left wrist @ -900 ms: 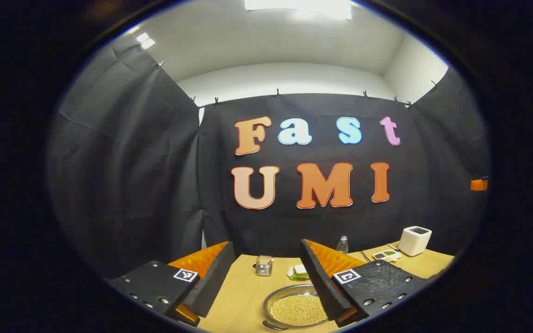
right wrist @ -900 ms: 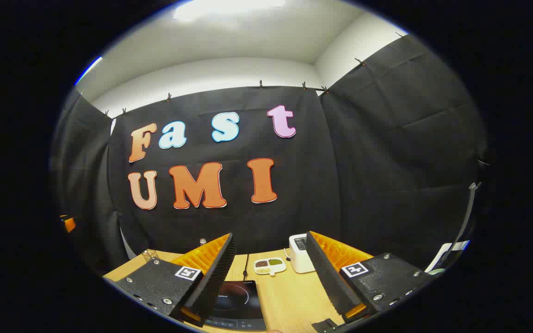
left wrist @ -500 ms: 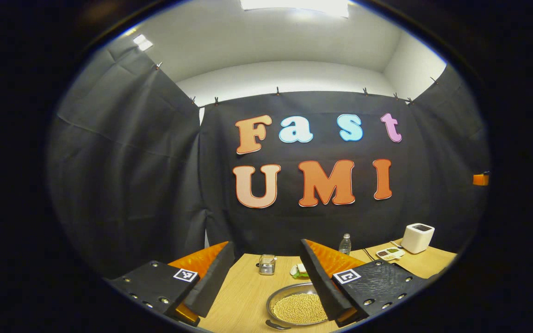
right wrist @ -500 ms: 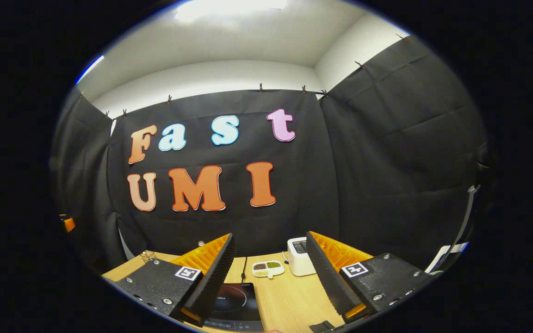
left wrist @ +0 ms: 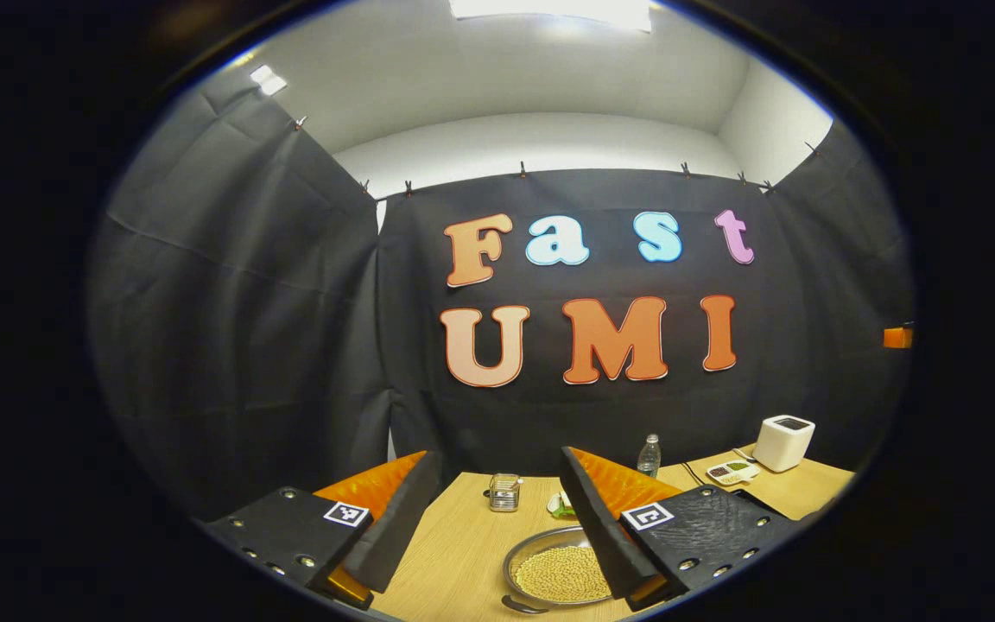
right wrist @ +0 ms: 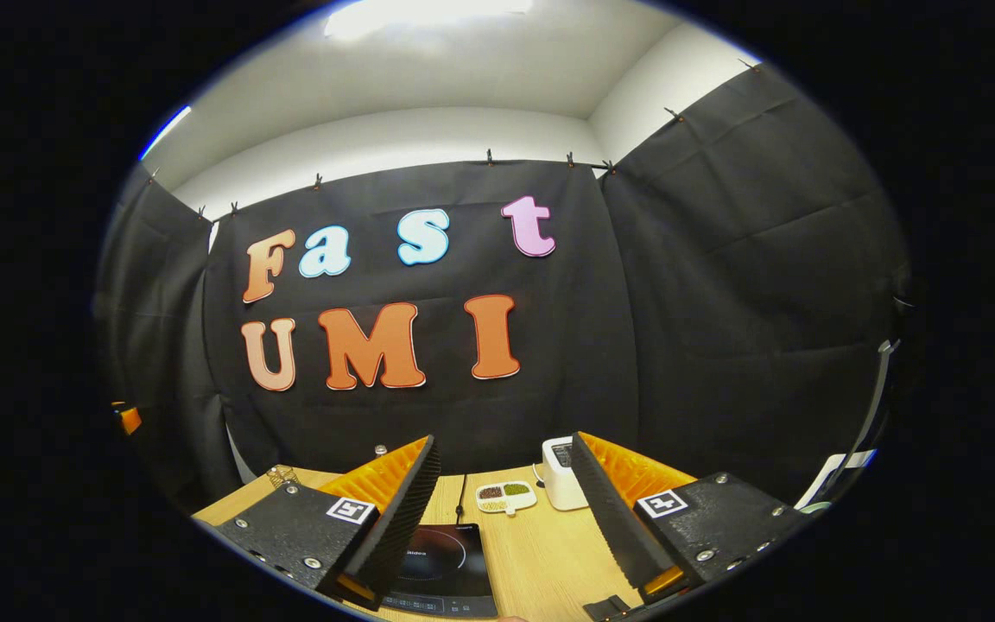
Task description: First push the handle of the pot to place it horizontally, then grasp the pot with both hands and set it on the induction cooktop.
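The pot (left wrist: 560, 572), a shallow metal pan heaped with pale yellow beans, sits on the wooden counter (left wrist: 463, 553) near its front edge in the left gripper view, with a short dark handle (left wrist: 522, 606) poking out at its near rim; its right side is hidden behind one finger of the left tool (left wrist: 497, 484). That tool hangs above the counter with its fingers spread wide and nothing between them. Beyond the pot, toward the back edge, stand a small glass jar (left wrist: 505, 492), a little dish with something green (left wrist: 560, 506) and a clear water bottle (left wrist: 649, 455). Farther toward the right back corner lie a small divided tray (left wrist: 731, 472) and a white box-shaped appliance (left wrist: 783, 442). In the right gripper view the induction cooktop (right wrist: 450, 561), a flat black slab with a ring marked on it, lies at the counter's front edge, partly covered by one finger of the right tool (right wrist: 504, 471). This tool is also wide open and holds nothing, raised above the counter. Behind the cooktop a dark cable (right wrist: 460, 497) runs toward the back edge, with the divided tray just beside it and the white appliance next to that. A wire rack (right wrist: 282, 475) shows at the left back corner.
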A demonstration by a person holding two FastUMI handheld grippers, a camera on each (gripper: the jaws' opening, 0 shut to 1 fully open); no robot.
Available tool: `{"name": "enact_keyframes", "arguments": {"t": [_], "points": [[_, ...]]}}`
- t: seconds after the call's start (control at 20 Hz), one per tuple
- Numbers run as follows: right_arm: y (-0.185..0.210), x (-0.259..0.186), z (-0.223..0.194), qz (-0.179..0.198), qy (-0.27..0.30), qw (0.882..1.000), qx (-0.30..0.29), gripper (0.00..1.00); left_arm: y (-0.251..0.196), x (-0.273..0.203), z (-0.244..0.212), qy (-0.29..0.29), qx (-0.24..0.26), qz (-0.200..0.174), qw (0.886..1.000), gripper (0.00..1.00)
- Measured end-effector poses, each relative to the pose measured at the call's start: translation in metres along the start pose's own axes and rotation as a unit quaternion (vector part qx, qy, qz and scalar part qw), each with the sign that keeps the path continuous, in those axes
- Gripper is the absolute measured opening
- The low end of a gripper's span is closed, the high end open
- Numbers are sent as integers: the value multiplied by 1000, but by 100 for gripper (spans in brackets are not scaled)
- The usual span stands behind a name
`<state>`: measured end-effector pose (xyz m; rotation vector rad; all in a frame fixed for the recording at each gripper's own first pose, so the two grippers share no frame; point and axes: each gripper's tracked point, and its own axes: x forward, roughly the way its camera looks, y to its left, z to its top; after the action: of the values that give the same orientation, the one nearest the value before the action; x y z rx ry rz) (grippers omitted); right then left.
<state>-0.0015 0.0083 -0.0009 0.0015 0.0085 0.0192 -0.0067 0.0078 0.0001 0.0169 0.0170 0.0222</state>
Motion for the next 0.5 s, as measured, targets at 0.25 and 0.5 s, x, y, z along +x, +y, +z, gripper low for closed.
{"name": "enact_keyframes", "arguments": {"t": [0.25, 0.5], "points": [[4, 0, -3, 6, 4, 1000, -1, 100, -2, -6, 7, -14, 12, -5, 1000, 92], [2, 4, -8, 7, 10, 1000, 5, 95, -9, -5, 1, -4, 9, -23, 1000, 59]]}}
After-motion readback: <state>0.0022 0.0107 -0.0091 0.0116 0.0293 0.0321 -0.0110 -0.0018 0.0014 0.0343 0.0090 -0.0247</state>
